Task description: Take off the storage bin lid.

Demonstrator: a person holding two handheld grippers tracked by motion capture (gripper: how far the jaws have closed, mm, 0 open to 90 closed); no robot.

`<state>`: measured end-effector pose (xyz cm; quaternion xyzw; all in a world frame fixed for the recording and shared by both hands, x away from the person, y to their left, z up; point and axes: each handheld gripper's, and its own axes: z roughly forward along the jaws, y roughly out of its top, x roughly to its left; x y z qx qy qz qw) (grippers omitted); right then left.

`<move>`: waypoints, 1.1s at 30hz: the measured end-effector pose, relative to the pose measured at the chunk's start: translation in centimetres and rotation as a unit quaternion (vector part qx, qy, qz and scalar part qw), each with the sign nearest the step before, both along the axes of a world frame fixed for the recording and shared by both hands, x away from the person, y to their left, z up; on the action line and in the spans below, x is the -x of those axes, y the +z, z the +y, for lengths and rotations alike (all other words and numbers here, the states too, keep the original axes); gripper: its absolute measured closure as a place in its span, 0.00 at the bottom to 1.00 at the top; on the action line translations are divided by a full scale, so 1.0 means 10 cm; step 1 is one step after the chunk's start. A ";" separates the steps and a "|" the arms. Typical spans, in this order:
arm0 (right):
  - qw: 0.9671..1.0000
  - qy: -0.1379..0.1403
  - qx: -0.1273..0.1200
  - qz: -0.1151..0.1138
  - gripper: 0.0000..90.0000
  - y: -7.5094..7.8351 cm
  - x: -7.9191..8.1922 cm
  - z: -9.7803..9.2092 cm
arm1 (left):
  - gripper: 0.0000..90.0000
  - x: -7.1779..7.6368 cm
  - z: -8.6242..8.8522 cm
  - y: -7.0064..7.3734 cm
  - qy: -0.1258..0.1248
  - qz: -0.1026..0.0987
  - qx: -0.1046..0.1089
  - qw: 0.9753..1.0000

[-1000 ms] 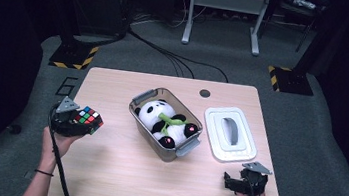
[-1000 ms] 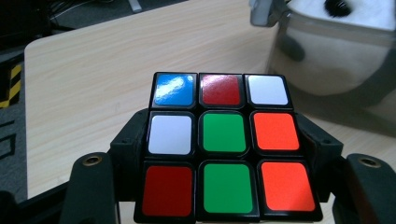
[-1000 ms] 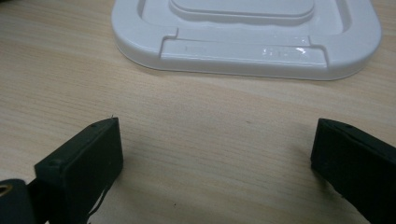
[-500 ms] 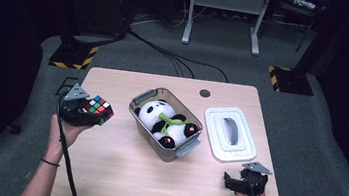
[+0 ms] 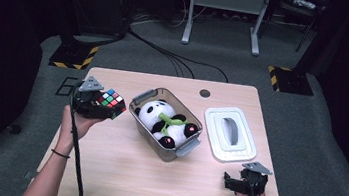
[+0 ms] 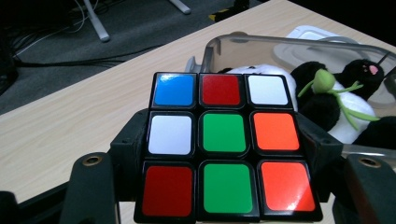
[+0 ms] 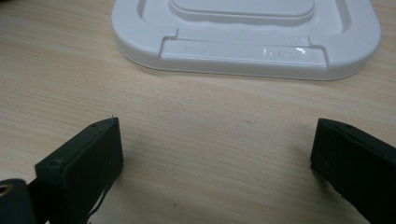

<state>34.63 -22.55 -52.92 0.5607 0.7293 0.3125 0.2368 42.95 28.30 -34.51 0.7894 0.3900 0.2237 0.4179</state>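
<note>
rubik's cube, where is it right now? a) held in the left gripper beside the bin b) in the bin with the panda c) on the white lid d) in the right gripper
a: the rubik's cube sits clamped in the left gripper, off the bin's left side, not inside it.

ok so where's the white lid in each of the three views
High view: white lid lies flat on the table, right of the clear bin.
Left gripper view: its edge peeks over the bin's far rim, top right.
Right gripper view: it spans the top, beyond the open jaws.
Shared landmark: the lid's raised centre handle.
</note>
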 end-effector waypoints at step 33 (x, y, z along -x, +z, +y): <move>1.000 0.000 0.000 0.000 0.02 0.00 0.00 0.00 | 0.38 -0.18 -0.81 0.13 -0.066 0.006 -0.002 0.998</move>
